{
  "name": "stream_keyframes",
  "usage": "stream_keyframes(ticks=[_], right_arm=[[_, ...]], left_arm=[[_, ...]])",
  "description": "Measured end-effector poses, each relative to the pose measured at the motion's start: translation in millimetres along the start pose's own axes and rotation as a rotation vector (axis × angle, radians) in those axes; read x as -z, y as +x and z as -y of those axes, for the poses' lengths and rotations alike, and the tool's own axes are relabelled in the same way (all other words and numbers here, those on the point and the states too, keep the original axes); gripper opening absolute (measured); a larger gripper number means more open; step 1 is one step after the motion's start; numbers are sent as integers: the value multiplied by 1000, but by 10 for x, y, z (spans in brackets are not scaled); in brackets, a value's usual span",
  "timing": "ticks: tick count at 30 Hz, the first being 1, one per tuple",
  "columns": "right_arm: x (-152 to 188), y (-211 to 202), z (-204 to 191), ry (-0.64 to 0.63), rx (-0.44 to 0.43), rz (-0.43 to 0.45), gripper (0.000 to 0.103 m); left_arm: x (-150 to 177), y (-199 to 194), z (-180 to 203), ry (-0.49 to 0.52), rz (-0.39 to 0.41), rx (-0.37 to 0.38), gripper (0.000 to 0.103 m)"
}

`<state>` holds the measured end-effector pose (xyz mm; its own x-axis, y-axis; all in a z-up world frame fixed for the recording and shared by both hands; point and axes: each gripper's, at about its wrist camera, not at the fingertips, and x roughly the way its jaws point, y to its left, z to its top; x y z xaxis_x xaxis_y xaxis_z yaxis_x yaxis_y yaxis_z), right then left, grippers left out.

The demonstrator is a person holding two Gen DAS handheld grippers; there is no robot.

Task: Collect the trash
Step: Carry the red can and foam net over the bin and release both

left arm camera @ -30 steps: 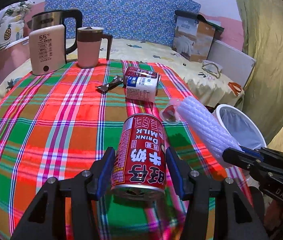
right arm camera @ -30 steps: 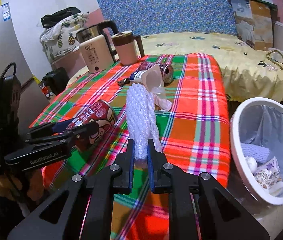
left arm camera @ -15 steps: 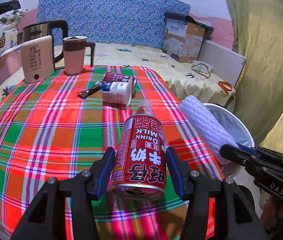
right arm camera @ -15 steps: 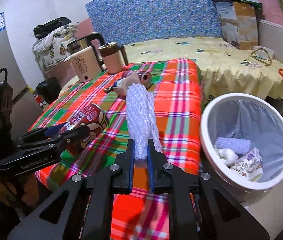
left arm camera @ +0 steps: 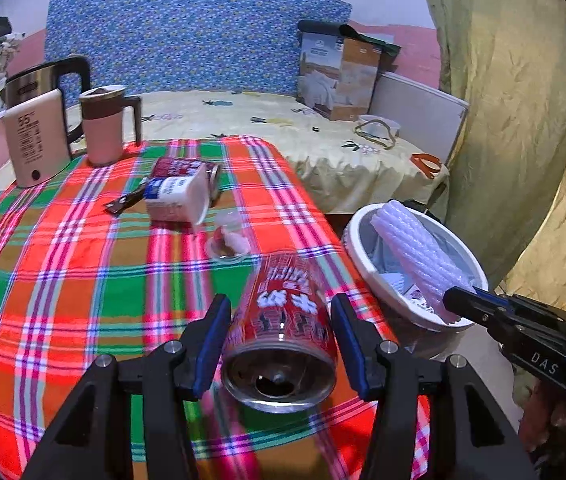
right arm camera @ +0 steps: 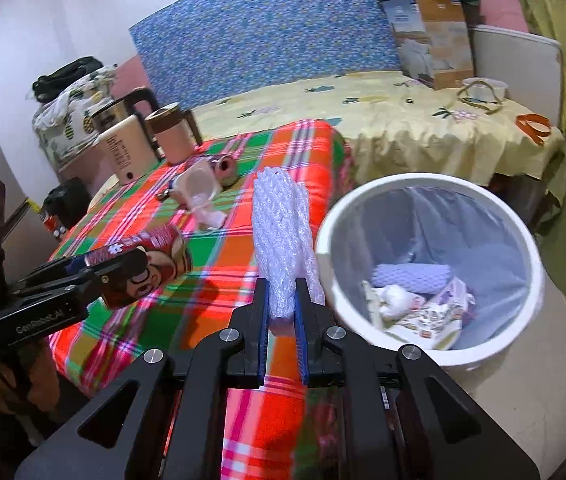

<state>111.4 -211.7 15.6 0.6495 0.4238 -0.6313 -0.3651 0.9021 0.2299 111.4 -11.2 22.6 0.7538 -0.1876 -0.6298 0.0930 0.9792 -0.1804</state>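
Both grippers have swung off the table toward the bin since a second ago, and my left one has just let go of the can.

Biggest first: the white bin (right arm camera: 525, 240) now fills the right-wrist view, lined and already holding scraps, where before it sat at the frame edge. My right gripper (right arm camera: 282, 312) is clamped on the white foam roll (right arm camera: 279, 224), its tip near the rim. My left gripper (left arm camera: 279, 344) now stands with jaws spread clear of the red milk can (left arm camera: 283, 320), which looks tipped and blurred over the plaid tablecloth (left arm camera: 63, 280): dropping, I reckon. Only the left view shows the roll reaching across the bin mouth; only the right shows what's inside. More trash waits: a white cup (left arm camera: 177, 198) and a small clear tub (left arm camera: 229, 238).
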Motion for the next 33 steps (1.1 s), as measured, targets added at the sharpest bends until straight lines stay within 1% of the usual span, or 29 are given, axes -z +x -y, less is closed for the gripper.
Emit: stream_keyframes(ticks=[8, 10, 11, 12, 14, 18, 24, 26, 28, 33], right_arm=[[20, -95, 288, 52, 56, 14, 14], [29, -105, 345, 63, 65, 15, 14], [29, -107, 369, 66, 65, 14, 14], [30, -111, 378, 69, 65, 15, 14], [38, -119, 386, 68, 65, 17, 14], [40, -111, 395, 74, 55, 15, 14], [39, -88, 421, 78, 43, 8, 14], [39, -91, 422, 76, 43, 8, 14], [41, -95, 422, 78, 43, 10, 14], [53, -112, 435, 78, 42, 15, 14]], left_arm=[[-119, 162, 367, 73, 2, 62, 50], [-127, 233, 437, 107, 15, 54, 50], [-123, 282, 440, 122, 14, 32, 50], [-121, 295, 419, 120, 31, 33, 50], [-129, 286, 394, 106, 26, 46, 50], [-121, 260, 366, 114, 24, 50, 50], [-63, 192, 364, 139, 4, 78, 51], [-32, 184, 368, 139, -10, 88, 55], [7, 177, 378, 139, -21, 85, 57], [65, 118, 391, 147, -31, 78, 57]])
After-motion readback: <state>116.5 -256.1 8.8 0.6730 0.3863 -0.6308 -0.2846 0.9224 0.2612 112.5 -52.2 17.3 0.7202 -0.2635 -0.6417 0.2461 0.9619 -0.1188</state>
